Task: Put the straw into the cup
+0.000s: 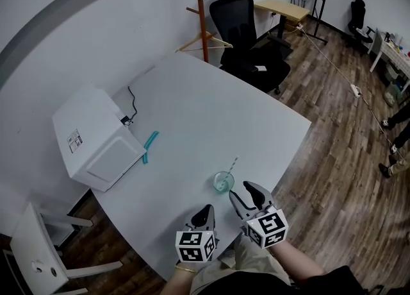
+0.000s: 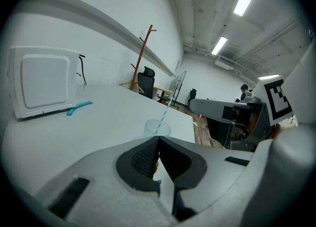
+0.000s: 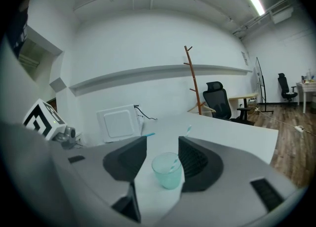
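- Our left claw (image 1: 206,210) had its jaws pressed together, and we saw nothing between them in the left gripper view (image 2: 157,142).
- Our right claw (image 1: 244,192) had its jaws wide apart and gripped nothing (image 3: 162,141).
- The cup (image 1: 223,181), a clear green one, stood upright on the white table (image 1: 211,108) just ahead of the right claw's tips. In the right gripper view it showed in the gap between the jaws (image 3: 168,171), with neither pad touching it.
- The striped straw (image 1: 233,165) sat in the cup, leaning away from both claws, its top well above the rim (image 3: 174,163).
- From the left claw the cup (image 2: 158,128) and straw (image 2: 163,117) lay ahead and slightly to the right.
- A white box (image 1: 96,136) sat far ahead and left of the left claw, with a blue-green strip (image 1: 150,146) lying on the table beside it.
- Both claws hung over the table's near edge, side by side and close together.
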